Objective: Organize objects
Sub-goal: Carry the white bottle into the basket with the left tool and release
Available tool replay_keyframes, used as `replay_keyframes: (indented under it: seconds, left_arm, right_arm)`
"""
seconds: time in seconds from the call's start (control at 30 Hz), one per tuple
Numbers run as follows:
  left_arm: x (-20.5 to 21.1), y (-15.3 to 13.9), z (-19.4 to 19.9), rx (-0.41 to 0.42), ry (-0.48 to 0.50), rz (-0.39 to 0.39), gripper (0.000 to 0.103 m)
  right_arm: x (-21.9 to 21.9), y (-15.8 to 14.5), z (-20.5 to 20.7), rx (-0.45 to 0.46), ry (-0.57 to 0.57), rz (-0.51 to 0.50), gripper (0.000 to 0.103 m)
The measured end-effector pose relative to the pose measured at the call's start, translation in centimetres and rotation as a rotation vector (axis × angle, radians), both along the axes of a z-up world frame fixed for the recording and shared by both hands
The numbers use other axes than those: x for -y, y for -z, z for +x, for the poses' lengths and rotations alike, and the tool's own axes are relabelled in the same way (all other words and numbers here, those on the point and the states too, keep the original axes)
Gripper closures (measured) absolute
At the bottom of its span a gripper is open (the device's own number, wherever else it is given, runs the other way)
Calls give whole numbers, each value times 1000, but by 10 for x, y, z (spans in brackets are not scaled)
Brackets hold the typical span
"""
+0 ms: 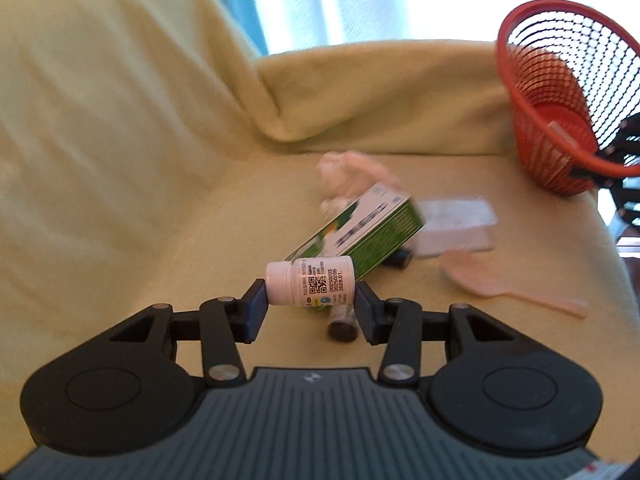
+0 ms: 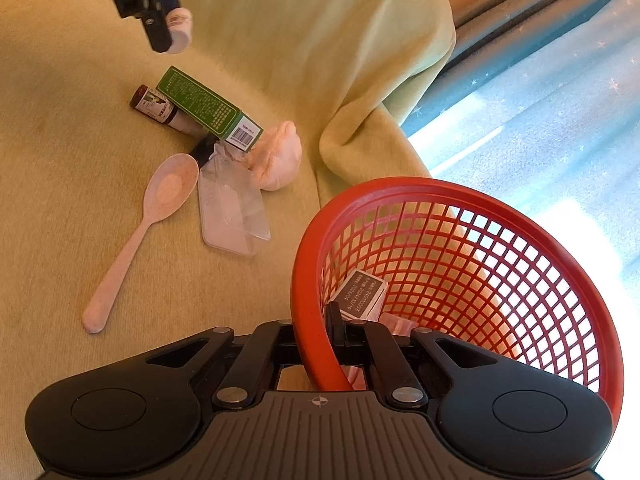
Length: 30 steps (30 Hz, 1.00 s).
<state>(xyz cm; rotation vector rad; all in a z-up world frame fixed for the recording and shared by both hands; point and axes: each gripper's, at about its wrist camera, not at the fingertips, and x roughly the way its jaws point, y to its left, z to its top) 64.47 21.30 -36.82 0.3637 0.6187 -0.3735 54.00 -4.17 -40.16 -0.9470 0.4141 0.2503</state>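
Left tool (image 1: 310,300) clamping one white bottle (image 1: 310,286), right tool (image 2: 340,336) pinching one red basket (image 2: 520,216) rim, one spoon (image 2: 160,208)

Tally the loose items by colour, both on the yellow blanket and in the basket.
White: 2, the pill bottle in the left gripper's jaws and a box in the red basket
Green: 1, carton
Brown: 1, small bottle
Pink: 2, spoon, cloth
Clear: 1, plastic case
Total: 7
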Motion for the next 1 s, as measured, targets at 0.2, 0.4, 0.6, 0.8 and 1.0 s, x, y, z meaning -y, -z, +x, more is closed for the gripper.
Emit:
replay_keyframes:
  seconds: [0.2,0.4,0.6,0.8,1.0]
  left_arm:
    - [36,-23,-6,36,117,5,62]
    - [70,-38,-7,52,225,-23,62]
    - [104,-55,-4,63,325,-69,62]
    - [143,-70,-1,82,414,-85,62]
    - [187,-74,7,87,496,-83,62]
  right_arm:
    - [0,-1,-1,0,5,11,102]
    - [1,-1,-2,3,8,18,102]
    - [1,-1,-2,2,8,23,102]
    - [1,-1,-3,1,7,30,102]
    - [2,-2,-3,-1,6,36,102]
